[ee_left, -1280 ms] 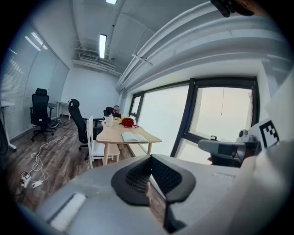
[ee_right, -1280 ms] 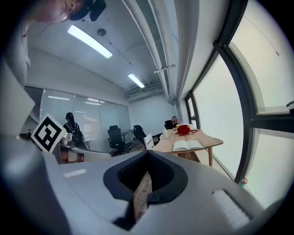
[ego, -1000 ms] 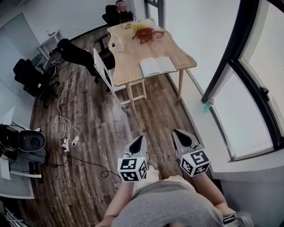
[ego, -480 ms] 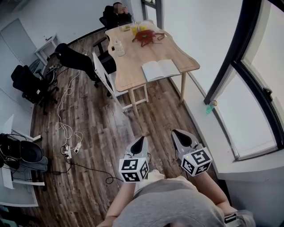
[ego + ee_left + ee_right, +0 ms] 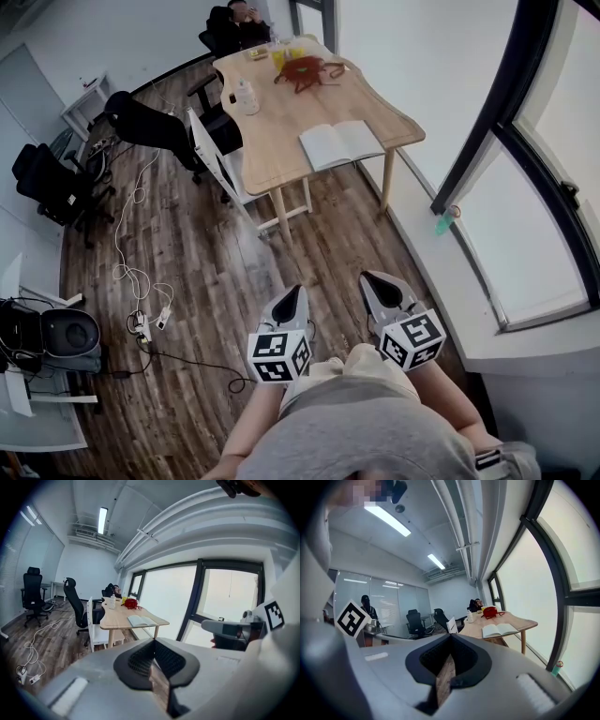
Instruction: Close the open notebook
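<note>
The open notebook [image 5: 340,143] lies flat, pages up, near the front right edge of the wooden table [image 5: 281,150], far ahead of me. It also shows in the left gripper view as the notebook [image 5: 140,620] and in the right gripper view as the notebook [image 5: 500,629]. My left gripper [image 5: 292,298] and right gripper [image 5: 375,286] hang side by side over the wood floor, both pointing at the table. Both are shut and hold nothing. The left gripper's jaws [image 5: 152,660] and the right gripper's [image 5: 449,656] meet at their tips.
A white chair [image 5: 217,155] stands at the table's left side, with black office chairs [image 5: 150,117] beyond. Cables and a power strip [image 5: 141,300] lie on the floor at left. A red object [image 5: 305,70] and a bottle [image 5: 246,94] sit on the table. A person [image 5: 234,21] sits at the far end. Windows run along the right.
The floor has slid back under me as I and both grippers moved forward toward the table. The jaws look the same as before.
</note>
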Tool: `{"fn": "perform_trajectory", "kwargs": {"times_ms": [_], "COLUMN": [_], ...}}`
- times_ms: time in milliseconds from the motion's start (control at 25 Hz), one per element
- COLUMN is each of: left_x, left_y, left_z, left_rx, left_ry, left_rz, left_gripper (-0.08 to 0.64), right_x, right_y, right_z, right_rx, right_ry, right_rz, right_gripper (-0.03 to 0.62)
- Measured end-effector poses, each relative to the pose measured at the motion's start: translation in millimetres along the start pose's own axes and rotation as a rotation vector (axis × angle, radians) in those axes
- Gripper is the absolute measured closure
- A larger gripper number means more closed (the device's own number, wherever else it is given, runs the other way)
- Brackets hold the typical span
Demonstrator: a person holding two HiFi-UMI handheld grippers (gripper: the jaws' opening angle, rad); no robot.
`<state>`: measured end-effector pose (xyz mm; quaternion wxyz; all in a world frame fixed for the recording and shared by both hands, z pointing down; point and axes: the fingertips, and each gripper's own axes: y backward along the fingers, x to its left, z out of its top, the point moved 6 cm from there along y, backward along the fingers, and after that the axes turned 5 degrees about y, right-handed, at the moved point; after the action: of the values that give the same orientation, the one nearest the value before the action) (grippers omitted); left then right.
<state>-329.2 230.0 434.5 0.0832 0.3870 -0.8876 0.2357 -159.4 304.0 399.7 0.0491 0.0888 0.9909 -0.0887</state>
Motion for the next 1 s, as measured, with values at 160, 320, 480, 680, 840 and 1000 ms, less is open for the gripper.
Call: {"fn": "perform_trajectory", "kwargs": {"times_ms": [160,320,480,680,840,1000], "left_x": [7.6,15.2,22.1,28.0,27.2,20.2], "left_y": [-11.7,-26.9,-49.6,-87.8,-129.4,-174.6], "left_z": [4.3,10.3,17.6,32.6,52.6,76.1], "left_rx": [0.014,0.020,0.022,0.022,0.012,-0.007], "left_ry": [-0.002,0.001,0.005,0.018,0.029,0.034], "left_rz": [-0.013,-0.010,0.011,0.038,0.056,0.071], "left_gripper": [0.555,0.554,0.554,0.554,0.555,0.554], "right_x": [-2.1,-8.4,-26.9,-62.3,-100.6,-145.4], "right_y": [-13.7,-29.7,-52.4,-88.6,-118.0,-146.5], "right_z": [0.7,-2.5,-4.7,4.3,21.8,39.0], "right_rx": [0.011,0.023,0.036,0.047,0.037,0.035], "right_ry": [0.004,-0.008,-0.022,-0.016,-0.007,0.006], "right_rz": [0.009,0.017,0.028,0.058,0.076,0.103], "right_gripper": [0.592,0.592,0.592,0.592,0.592,0.592]}}
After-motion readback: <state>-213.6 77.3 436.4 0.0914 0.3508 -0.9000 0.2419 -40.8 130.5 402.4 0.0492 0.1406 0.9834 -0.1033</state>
